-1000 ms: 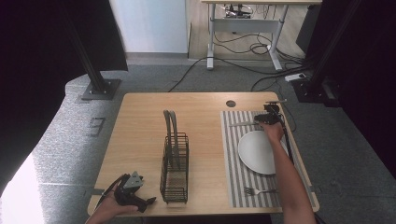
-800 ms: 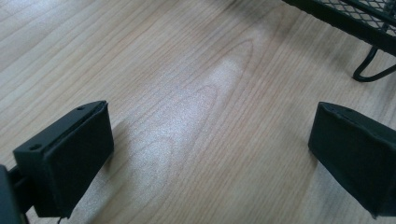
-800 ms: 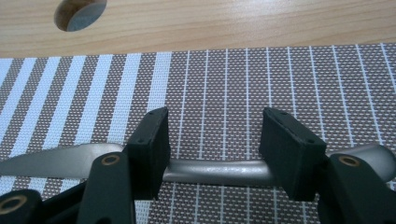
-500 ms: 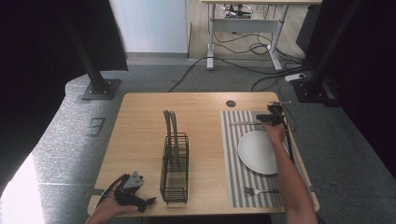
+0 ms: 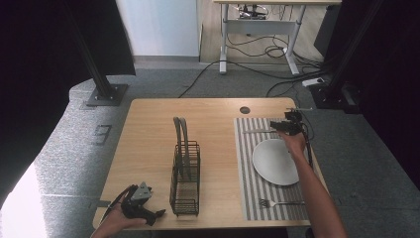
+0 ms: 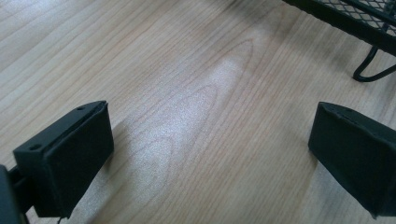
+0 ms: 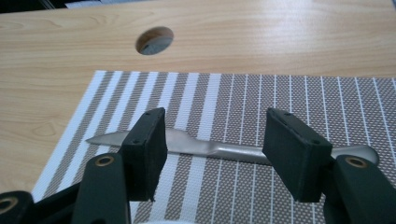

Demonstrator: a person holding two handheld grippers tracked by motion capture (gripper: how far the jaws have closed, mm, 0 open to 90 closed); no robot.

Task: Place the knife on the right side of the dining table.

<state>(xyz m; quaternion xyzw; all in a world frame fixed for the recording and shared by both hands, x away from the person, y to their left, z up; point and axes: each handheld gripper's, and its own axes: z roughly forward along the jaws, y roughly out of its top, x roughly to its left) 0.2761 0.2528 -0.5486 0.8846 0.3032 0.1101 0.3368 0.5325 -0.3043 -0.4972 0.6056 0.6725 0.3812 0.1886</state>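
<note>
Knife (image 7: pixel 224 150) lies flat on the striped placemat (image 7: pixel 299 98), beyond the plate (image 5: pixel 275 161) — the right gripper view shows the right gripper (image 7: pixel 212 149) open astride it, not touching. Across the tabletop (image 5: pixel 148 129), left gripper (image 6: pixel 210 154) gapes beside the wire rack (image 5: pixel 185 173) — empty.

place: lab or studio | signs: black curtains (image 5: pixel 44 59); floor cables (image 5: pixel 257 74); aluminium rig posts (image 5: pixel 94 64); carpet (image 5: pixel 163 82)

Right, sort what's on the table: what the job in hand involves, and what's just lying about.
In play, as it looks:
right gripper, open, jaws either side of the knife
knife on the placemat

Lying about for now:
plate
fork
rack
left gripper, open, low over bare table
</note>
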